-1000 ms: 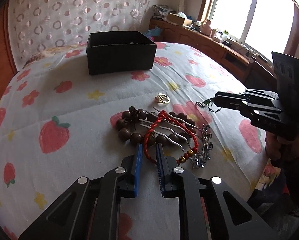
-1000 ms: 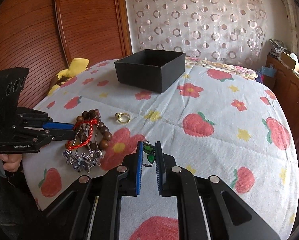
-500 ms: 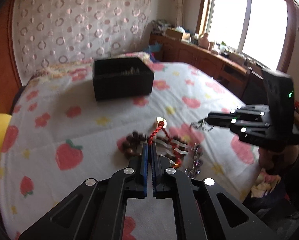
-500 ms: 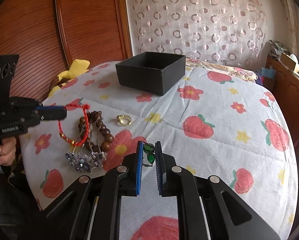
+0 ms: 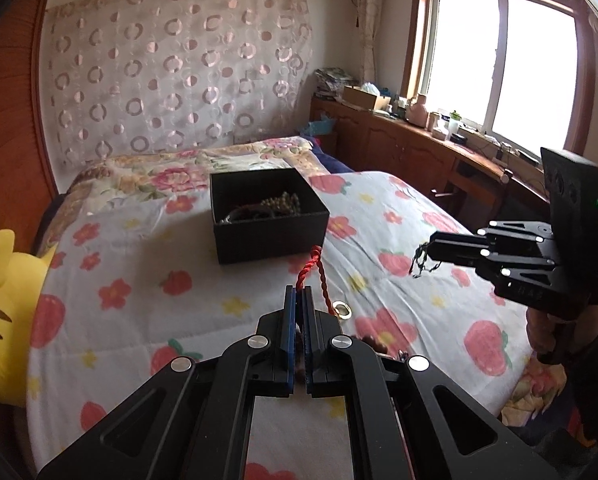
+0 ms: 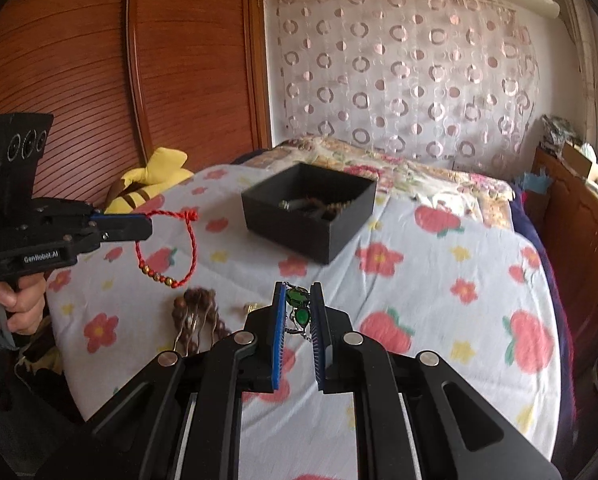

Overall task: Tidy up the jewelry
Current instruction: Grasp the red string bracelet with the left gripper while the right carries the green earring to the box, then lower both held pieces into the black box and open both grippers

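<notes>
My left gripper [image 5: 297, 292] is shut on a red cord bracelet [image 5: 319, 276] and holds it in the air above the bed; in the right wrist view the bracelet [image 6: 167, 246] hangs as a loop from that gripper [image 6: 149, 228]. My right gripper [image 6: 299, 300] is shut on a green-stone pendant with a chain [image 6: 297, 310], also lifted; it shows in the left wrist view [image 5: 427, 248] with the chain [image 5: 421, 262] dangling. The open black box [image 5: 267, 216] [image 6: 311, 212] sits farther back on the bed with jewelry inside.
A gold ring [image 5: 343, 310], brown wooden beads [image 6: 193, 308] and silver hair clips [image 6: 187, 328] lie on the strawberry-print bedspread [image 5: 139, 280] below the grippers. A yellow plush toy [image 5: 3, 280] lies at the left edge. A wooden sideboard [image 5: 419, 148] runs under the window.
Both grippers have risen above the bed. My left gripper shut on the red bracelet and lifted it off the pile. The right gripper still holds the pendant.
</notes>
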`<control>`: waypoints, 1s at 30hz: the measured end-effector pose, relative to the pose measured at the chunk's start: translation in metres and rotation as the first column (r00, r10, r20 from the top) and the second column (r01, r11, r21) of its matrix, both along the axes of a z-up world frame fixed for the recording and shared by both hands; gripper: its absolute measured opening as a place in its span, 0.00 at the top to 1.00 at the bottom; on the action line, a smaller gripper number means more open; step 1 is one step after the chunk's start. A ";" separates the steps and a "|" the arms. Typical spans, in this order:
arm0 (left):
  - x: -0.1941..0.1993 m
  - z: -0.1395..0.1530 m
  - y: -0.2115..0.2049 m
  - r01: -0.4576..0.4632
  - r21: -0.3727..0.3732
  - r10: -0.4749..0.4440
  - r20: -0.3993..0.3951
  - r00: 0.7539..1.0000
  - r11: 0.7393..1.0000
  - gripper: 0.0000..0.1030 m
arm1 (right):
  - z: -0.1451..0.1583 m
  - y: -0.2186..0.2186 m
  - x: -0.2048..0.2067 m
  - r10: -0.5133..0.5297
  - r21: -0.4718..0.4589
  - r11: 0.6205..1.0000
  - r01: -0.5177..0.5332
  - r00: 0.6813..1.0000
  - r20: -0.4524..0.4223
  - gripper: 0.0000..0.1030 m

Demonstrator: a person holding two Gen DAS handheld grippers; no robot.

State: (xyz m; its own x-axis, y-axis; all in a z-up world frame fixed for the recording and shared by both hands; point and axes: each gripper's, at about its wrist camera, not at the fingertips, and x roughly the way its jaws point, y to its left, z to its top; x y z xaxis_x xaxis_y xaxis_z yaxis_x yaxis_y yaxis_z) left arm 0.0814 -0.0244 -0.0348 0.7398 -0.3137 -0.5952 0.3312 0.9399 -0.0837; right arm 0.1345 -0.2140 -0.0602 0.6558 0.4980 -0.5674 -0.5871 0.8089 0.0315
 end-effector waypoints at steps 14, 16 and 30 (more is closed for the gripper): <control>0.016 0.008 0.010 -0.028 -0.010 0.028 0.019 0.999 1.000 0.98 | 0.047 0.043 0.066 0.022 -0.034 0.999 -0.021 0.999 0.045 0.87; 0.019 0.008 0.012 -0.035 -0.009 0.035 0.021 0.999 0.999 0.98 | 0.048 0.052 0.077 0.022 -0.050 0.999 -0.020 0.999 0.044 0.87; 0.056 0.010 0.024 -0.075 0.015 0.075 0.021 0.997 0.997 0.98 | 0.016 0.086 0.141 -0.014 -0.130 0.992 0.007 0.999 -0.050 0.86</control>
